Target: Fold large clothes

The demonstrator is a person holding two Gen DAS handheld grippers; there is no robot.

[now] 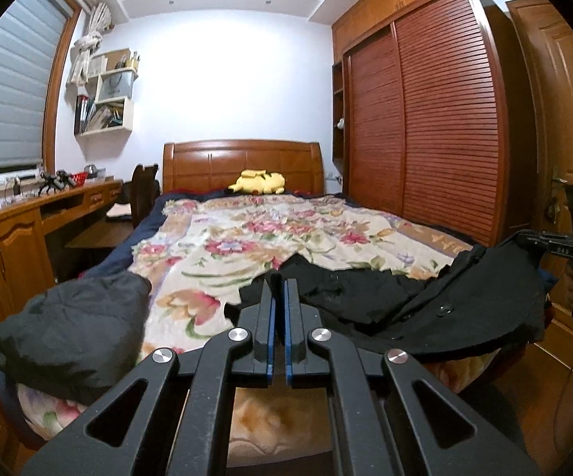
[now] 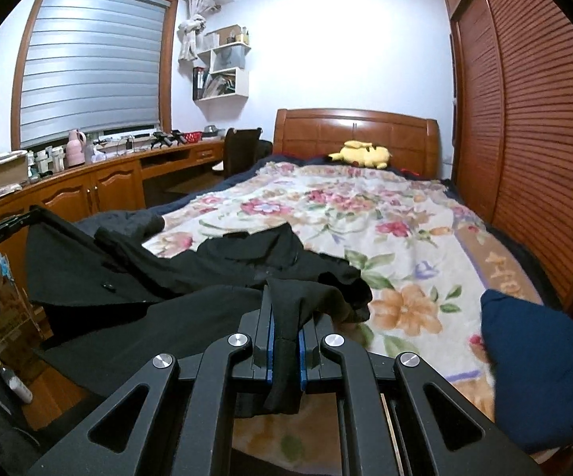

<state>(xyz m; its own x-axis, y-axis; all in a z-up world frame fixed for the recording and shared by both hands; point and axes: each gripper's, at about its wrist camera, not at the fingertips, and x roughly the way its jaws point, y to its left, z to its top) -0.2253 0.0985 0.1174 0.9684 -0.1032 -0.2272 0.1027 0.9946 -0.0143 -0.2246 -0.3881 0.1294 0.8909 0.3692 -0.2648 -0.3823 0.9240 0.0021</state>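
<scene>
A large black coat (image 1: 425, 297) with a round button lies across the near end of the bed and is lifted at both near corners. My left gripper (image 1: 279, 283) is shut, with the coat's edge pinched at its fingertips. In the right wrist view it shows at the far left (image 2: 12, 224), where the coat (image 2: 147, 317) rises to it. My right gripper (image 2: 284, 305) is shut on a thick fold of the coat, which hangs out behind its blue pads. In the left wrist view the right gripper (image 1: 524, 238) holds its corner up at the right, with a hand behind it.
The bed has a floral blanket (image 1: 247, 238) and a wooden headboard with a yellow plush toy (image 1: 256, 182). A dark grey garment (image 1: 68, 329) lies heaped at the bed's near left corner, a navy bundle (image 2: 536, 365) at the near right. A slatted wardrobe (image 1: 425, 119) stands right, a desk (image 2: 127, 166) left.
</scene>
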